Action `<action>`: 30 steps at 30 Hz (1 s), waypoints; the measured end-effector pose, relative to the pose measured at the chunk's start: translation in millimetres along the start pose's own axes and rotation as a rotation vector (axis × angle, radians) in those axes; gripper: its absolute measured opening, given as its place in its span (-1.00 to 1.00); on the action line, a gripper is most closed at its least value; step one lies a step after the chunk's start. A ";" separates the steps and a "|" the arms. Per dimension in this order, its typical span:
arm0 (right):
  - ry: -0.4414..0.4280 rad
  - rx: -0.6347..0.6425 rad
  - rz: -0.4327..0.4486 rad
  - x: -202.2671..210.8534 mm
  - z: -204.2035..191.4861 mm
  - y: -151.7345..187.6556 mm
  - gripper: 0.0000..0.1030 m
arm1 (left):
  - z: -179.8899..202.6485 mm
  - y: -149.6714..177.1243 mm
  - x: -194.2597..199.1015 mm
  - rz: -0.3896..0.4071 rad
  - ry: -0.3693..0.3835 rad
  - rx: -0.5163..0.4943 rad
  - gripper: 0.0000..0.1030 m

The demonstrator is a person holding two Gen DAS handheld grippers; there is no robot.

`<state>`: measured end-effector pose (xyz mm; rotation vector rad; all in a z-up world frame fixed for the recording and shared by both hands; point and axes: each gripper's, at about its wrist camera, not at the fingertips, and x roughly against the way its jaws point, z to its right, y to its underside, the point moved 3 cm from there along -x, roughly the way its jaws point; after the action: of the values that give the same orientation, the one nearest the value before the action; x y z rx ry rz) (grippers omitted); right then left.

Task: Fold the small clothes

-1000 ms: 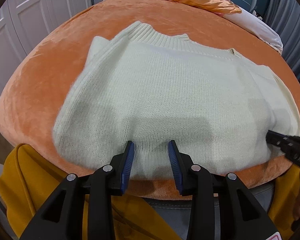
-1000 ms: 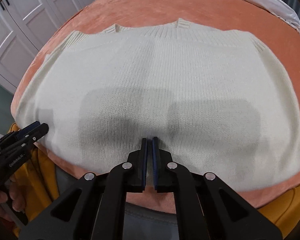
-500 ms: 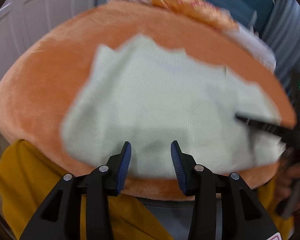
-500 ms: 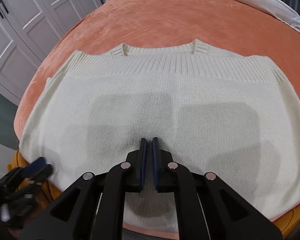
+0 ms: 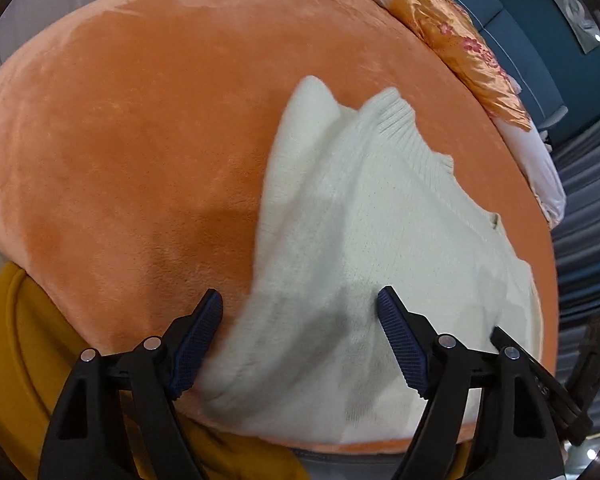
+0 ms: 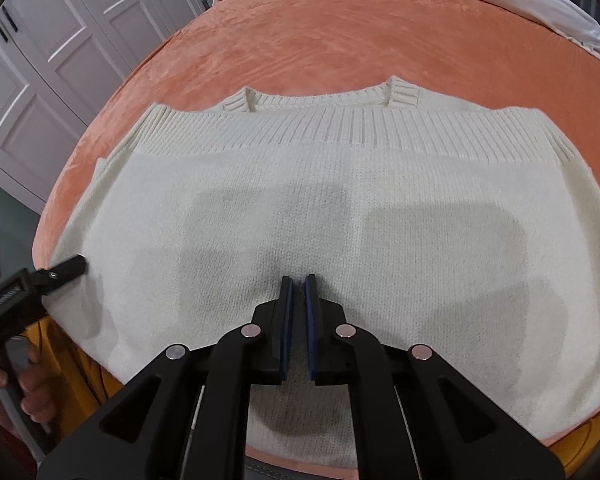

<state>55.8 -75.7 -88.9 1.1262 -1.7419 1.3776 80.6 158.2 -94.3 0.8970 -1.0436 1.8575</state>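
Observation:
A cream knit sweater [image 6: 340, 200] lies flat on an orange plush bed [image 6: 340, 40], its ribbed band at the far side. In the left wrist view the sweater [image 5: 360, 240] fills the lower right. My left gripper [image 5: 300, 316] is wide open and straddles the sweater's left near corner; it also shows in the right wrist view [image 6: 68, 266] at the sweater's left edge. My right gripper [image 6: 298, 284] is shut with a thin gap, empty, over the near middle of the sweater.
An orange floral pillow [image 5: 460, 48] and a white pillow [image 5: 540, 160] lie at the bed's far end. White cabinet doors [image 6: 60, 40] stand to the left. A mustard yellow garment [image 5: 16, 340] hangs below the bed's near edge.
My left gripper has swung left to the sweater's left near corner and opened wider. My right gripper has moved forward over the sweater and stays shut.

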 end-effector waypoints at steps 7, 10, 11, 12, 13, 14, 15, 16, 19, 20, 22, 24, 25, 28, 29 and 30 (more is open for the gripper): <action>-0.035 -0.008 0.019 0.1 4.6 0.7 -0.91 | 42.2 -13.5 36.0 0.078 0.045 -0.085 -0.67; -0.098 -0.073 0.032 8.2 14.0 1.8 -0.84 | 92.5 -18.1 70.5 0.147 0.092 -0.188 -0.71; -0.112 -0.093 0.036 12.0 16.9 2.8 -0.72 | 107.3 -17.3 77.0 0.162 0.099 -0.219 -0.73; -0.139 -0.126 0.047 19.3 22.4 5.5 -0.64 | 130.7 -14.8 85.9 0.183 0.108 -0.268 -0.73; -0.167 -0.145 0.060 26.6 26.7 8.7 -0.52 | 148.3 -12.3 90.5 0.196 0.120 -0.300 -0.74; -0.184 -0.154 0.071 33.0 30.0 11.3 -0.51 | 167.1 -9.5 95.1 0.208 0.138 -0.333 -0.74; -0.199 -0.162 0.091 44.5 37.1 17.5 -0.51 | 187.9 -5.7 97.4 0.213 0.157 -0.366 -0.74; -0.199 -0.163 0.102 52.1 42.5 22.3 -0.51 | 206.2 -1.8 96.9 0.210 0.175 -0.394 -0.74; -0.186 -0.186 0.129 74.3 67.9 39.4 -0.49 | 266.3 17.6 77.6 0.180 0.206 -0.500 -0.76; -0.183 -0.204 0.131 79.9 78.6 44.9 -0.49 | 276.9 21.9 71.0 0.167 0.209 -0.515 -0.77; -0.171 -0.253 0.136 91.7 104.2 58.7 -0.49 | 307.0 36.9 49.8 0.119 0.226 -0.554 -0.79; -0.142 -0.295 0.143 101.9 128.4 72.9 -0.49 | 330.8 55.2 26.9 0.073 0.230 -0.595 -0.83; -0.132 -0.311 0.144 105.4 137.3 78.0 -0.49 | 341.1 64.6 14.4 0.053 0.220 -0.618 -0.84; -0.111 -0.370 0.143 113.7 163.2 93.1 -0.49 | 360.8 92.3 -34.0 -0.013 0.148 -0.684 -0.85; -0.108 -0.385 0.143 115.2 169.5 96.3 -0.49 | 358.2 98.3 -43.4 -0.045 0.147 -0.684 -0.87; -0.105 -0.398 0.144 116.5 175.3 98.3 -0.49 | 354.7 103.6 -62.4 -0.094 0.122 -0.667 -0.87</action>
<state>-78.5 -264.4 -71.6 0.8786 -2.0917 0.9993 82.2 -212.1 -36.7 0.4193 -1.3916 1.3234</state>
